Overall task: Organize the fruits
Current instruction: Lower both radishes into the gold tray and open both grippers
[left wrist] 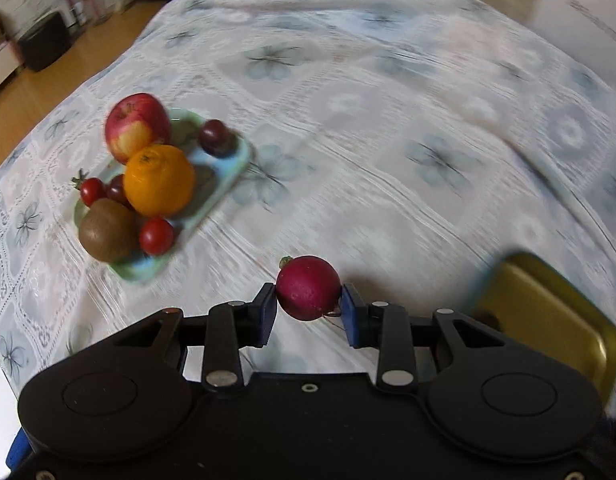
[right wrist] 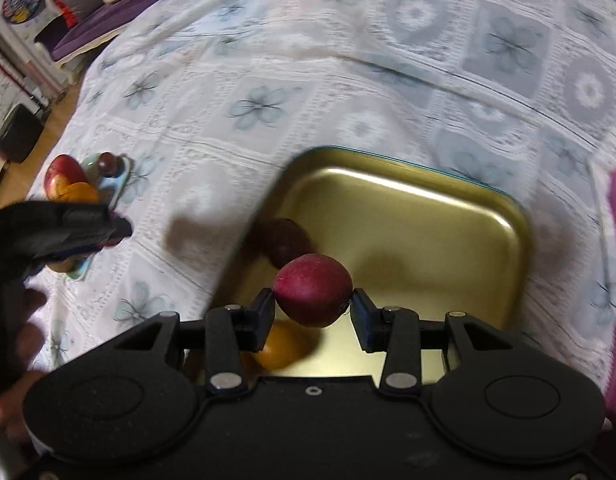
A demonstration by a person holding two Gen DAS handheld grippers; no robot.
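My left gripper (left wrist: 308,306) is shut on a round red radish (left wrist: 308,288) and holds it above the tablecloth, right of a pale green plate (left wrist: 224,184). The plate carries an apple (left wrist: 136,126), an orange (left wrist: 159,181), a kiwi (left wrist: 107,235), cherry tomatoes (left wrist: 156,236) and dark grapes (left wrist: 214,136). My right gripper (right wrist: 313,306) is shut on a dark red plum (right wrist: 313,296) over the near left part of a gold metal tray (right wrist: 428,216). A dark fruit (right wrist: 286,240) and an orange fruit (right wrist: 282,344) lie in the tray.
A white and blue floral tablecloth (left wrist: 368,100) covers the table. The gold tray (left wrist: 548,312) shows at the left wrist view's lower right. The left gripper body (right wrist: 60,228) and a hand show at the right wrist view's left. Wooden floor and furniture lie beyond the table's left edge.
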